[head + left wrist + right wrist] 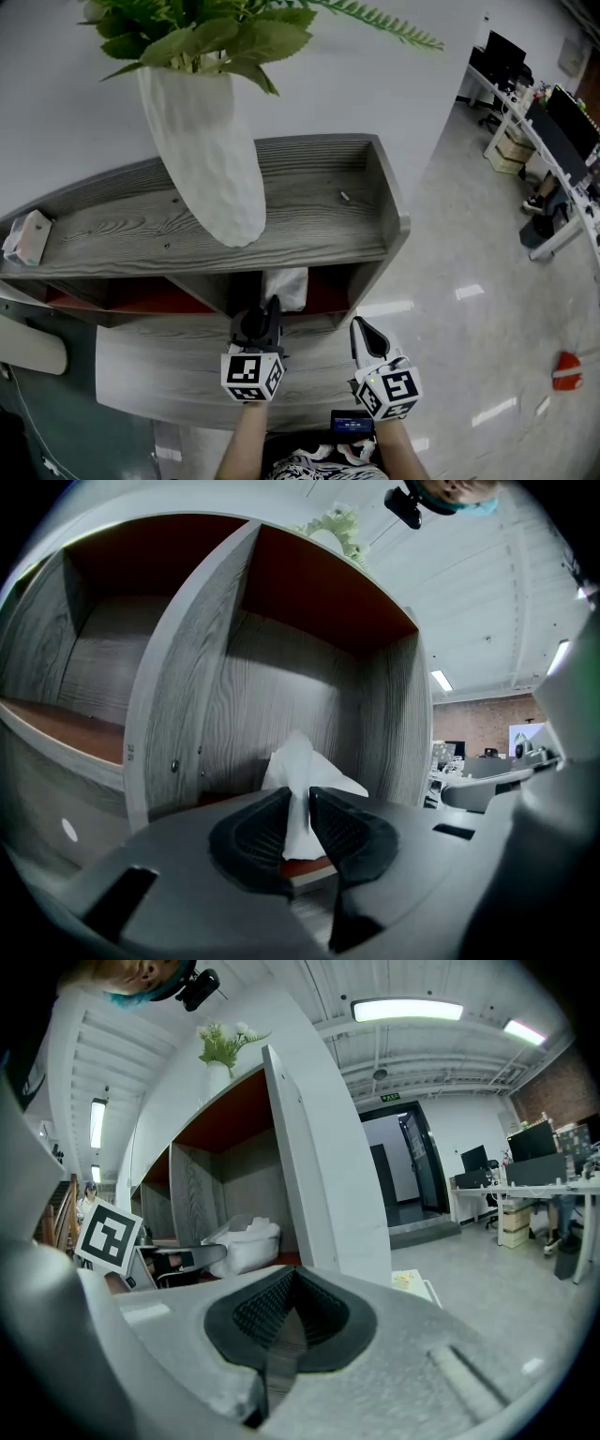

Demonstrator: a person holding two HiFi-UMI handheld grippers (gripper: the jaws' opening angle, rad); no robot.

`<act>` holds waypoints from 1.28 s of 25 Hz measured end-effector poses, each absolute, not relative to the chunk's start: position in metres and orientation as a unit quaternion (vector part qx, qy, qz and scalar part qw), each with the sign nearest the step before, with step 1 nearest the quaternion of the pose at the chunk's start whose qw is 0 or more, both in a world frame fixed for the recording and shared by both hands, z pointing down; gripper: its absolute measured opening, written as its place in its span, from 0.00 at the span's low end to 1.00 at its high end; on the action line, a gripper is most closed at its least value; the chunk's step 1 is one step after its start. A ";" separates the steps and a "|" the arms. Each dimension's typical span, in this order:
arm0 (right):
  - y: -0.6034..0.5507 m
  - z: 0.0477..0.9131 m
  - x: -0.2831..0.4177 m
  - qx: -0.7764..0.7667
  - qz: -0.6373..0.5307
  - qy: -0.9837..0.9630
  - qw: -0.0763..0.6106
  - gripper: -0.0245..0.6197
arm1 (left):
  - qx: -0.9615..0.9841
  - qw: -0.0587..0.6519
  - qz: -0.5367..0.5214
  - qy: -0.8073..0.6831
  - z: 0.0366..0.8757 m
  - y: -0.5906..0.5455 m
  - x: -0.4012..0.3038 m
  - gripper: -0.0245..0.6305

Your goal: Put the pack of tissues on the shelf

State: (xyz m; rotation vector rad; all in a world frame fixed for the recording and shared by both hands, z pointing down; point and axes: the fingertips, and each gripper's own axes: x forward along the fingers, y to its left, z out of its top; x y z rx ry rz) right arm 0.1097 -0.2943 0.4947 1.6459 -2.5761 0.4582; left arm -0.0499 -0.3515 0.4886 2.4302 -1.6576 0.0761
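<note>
In the lower right compartment of the shelf (319,202), at the head view's centre, the pack of tissues (284,286) sits on the board, its upstanding white sheet pinched between the nearly closed jaws of the left gripper (273,303). I'd let go fully, then draw straight back so the sheet isn't dragged out; the right gripper (362,328), lower right, is closed and empty. No brand or writing is readable.

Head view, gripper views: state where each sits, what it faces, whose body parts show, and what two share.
Head view: on head, steeply down at shelf; forearms, left tool, right tool show.
Left gripper view: on left tool, faces pack of tissues inside shelf.
Right gripper view: on right tool, faces shelf; left tool shows.
Both gripper views share that pack of tissues.
</note>
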 end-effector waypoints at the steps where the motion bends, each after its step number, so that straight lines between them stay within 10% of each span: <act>1: -0.294 0.495 0.110 0.533 0.148 -0.833 0.025 0.05 | 0.822 0.098 0.029 -0.560 0.489 -0.351 -0.050 0.12; 16: -0.275 0.487 0.095 0.526 0.140 -0.839 0.022 0.05 | 0.833 0.117 0.047 -0.540 0.496 -0.336 -0.051 0.41; 32: -0.230 0.471 0.067 0.531 0.116 -0.839 0.022 0.05 | 0.847 0.097 0.025 -0.522 0.470 -0.274 -0.079 0.34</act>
